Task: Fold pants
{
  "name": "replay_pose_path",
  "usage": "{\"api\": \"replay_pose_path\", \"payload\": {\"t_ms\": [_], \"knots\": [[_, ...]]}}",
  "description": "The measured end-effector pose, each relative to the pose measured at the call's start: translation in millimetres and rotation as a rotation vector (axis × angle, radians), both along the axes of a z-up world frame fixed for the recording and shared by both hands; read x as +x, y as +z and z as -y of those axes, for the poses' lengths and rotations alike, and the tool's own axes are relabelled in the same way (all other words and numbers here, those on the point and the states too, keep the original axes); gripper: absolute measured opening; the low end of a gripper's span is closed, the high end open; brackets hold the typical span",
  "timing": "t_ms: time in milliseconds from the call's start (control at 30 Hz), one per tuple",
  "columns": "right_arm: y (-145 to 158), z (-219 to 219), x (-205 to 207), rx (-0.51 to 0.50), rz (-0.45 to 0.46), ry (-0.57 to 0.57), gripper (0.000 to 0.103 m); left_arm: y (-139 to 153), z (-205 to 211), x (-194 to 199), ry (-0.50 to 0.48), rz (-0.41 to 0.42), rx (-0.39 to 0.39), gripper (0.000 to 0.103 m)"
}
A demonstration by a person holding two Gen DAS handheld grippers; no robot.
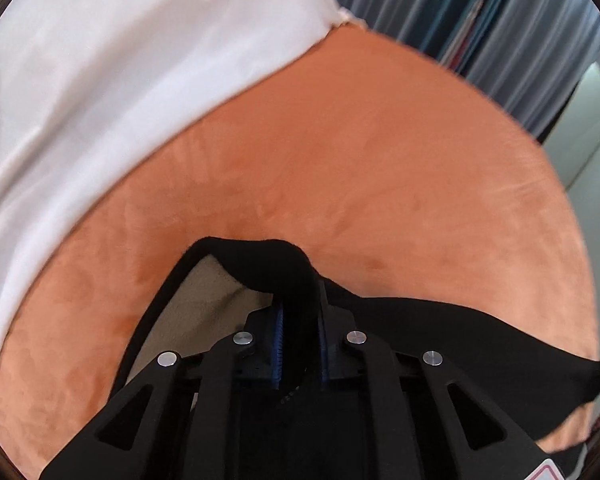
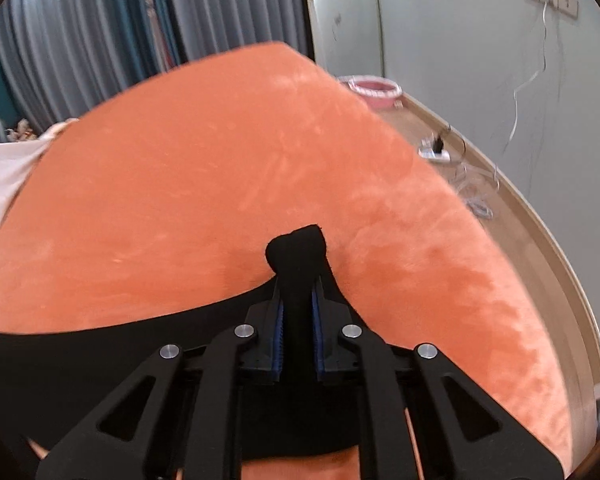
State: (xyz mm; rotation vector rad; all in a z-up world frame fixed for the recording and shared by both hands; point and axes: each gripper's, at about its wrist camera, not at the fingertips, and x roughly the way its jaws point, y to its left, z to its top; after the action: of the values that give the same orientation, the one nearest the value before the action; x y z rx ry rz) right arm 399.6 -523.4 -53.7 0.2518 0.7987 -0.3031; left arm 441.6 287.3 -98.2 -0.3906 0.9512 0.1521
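A: Black pants (image 1: pixel 440 332) lie across an orange bed (image 1: pixel 360 168); the left hand-held gripper (image 1: pixel 300 320) is clamped on a bunched edge.

B: The right hand-held gripper (image 2: pixel 298 312) pinches another fold. Soft, light, floppy cloth: edges look the best hold.

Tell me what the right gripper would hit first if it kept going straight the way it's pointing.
Probably the orange cushion: the right gripper, shut on the black pants, points down at it, with nothing else ahead.
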Motion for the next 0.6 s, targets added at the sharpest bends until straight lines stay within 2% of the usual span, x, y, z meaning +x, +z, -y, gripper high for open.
{"api": "replay_pose_path", "payload": {"t_ms": [67,167,233,333,400,600], "knots": [[19.8,-2.9,-22.9,0.01,0.055,0.026,0.01,21.4,-2.6,-24.2,-0.028,0.05,-0.017,0.01],[55.9,-13.1,-78.7,0.008,0.158,0.099,0.01,51.9,-4.5,-72.4,-0.082,0.113,-0.046,0.01],[68.7,-17.9,-110.6,-0.008,0.187,0.131,0.01,68.7,-2.1,-108.8,-0.127,0.159,-0.055,0.01],[74.6,-22.9,-163.2,-0.048,0.197,0.169,0.01,77.1,-3.1,-159.7,-0.178,0.181,-0.041,0.01],[65.4,-20.9,-189.1,-0.044,0.172,0.178,0.01,70.6,-6.1,-183.2,-0.192,0.155,-0.021,0.01],[6.4,-15.2,-243.3,-0.038,0.035,0.175,0.01,7.0,-21.4,-237.1,-0.183,0.018,-0.022,0.013]]}}
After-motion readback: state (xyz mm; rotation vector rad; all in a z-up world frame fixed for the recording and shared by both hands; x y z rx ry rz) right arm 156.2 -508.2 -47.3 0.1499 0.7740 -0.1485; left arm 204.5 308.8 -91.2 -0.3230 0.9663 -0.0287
